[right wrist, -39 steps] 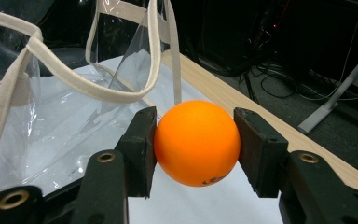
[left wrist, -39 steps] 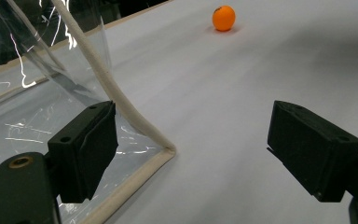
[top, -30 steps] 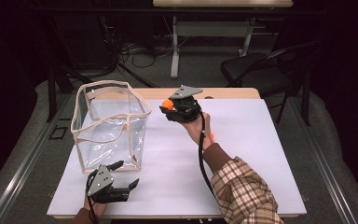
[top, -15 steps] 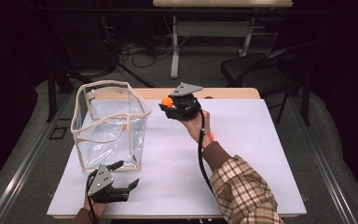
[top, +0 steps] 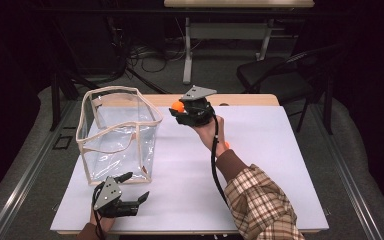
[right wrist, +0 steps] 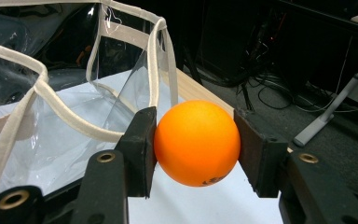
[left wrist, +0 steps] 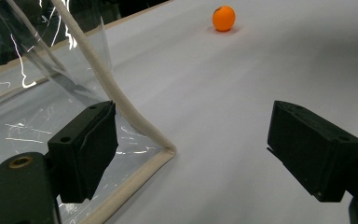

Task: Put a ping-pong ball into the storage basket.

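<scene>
— Holding the orange ball (right wrist: 196, 142) in our right claw (top: 180, 111), we have both pads pressed on its sides, and it hangs in the air above the far part of the white table (top: 260, 150). Where does the clear bag (top: 117, 132) lie from it?

— To the left of the claw in the high view, just beside it. The bag stands upright with its mouth open to the top, and the cream-trimmed rim nearest us is the right-hand one. In the right gripper view the rim and its looped handle (right wrist: 158, 60) rise just behind and left of the ball.

— So the coming move, as we judge it, is a short carry leftward over that rim, then a release above the opening?

— Yes. The ball looks about level with the rim or a little above it, so we may need to lift slightly; clipping the soft trim could tip the bag.

— And our left claw (top: 130, 192)?

— It rests low near the table's near edge, jaws wide with nothing between them, one pad close by the bag's bottom corner (left wrist: 165, 150). The right hand is plainly nearer the mouth.

— A second orange ball (left wrist: 223, 18) lies on the table, well apart from the left claw.
</scene>
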Demonstrator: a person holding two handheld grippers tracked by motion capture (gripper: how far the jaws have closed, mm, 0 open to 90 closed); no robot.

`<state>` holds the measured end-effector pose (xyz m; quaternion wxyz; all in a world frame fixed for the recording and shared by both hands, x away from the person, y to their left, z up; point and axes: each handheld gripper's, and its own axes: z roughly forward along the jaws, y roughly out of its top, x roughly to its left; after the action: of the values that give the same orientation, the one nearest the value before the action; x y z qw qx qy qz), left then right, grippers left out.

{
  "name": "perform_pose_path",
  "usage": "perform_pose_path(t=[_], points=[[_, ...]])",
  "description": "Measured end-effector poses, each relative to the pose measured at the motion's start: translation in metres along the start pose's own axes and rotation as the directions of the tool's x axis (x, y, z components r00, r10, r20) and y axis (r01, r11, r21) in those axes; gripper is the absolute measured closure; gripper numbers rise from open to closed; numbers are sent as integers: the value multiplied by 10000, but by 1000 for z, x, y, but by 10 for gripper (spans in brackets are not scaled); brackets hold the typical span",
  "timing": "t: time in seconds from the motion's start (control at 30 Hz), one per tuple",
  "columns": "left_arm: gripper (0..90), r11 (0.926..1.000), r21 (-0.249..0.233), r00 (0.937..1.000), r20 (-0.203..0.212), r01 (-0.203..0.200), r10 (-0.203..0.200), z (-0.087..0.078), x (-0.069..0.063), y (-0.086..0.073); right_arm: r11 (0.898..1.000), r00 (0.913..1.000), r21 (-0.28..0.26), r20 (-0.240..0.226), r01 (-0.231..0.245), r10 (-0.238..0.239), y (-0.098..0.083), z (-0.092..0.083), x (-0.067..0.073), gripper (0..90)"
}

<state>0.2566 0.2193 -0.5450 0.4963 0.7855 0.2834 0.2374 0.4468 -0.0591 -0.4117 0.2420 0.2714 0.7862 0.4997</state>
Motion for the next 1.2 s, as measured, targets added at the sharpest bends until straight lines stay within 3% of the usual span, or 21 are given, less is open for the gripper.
perform_pose_path(t=[1.2], points=[[159, 10000, -32, 10000, -12, 8, -8, 0, 0, 0, 9994, 9995, -312, -287, 154, -163, 19, 5, 11, 510]])
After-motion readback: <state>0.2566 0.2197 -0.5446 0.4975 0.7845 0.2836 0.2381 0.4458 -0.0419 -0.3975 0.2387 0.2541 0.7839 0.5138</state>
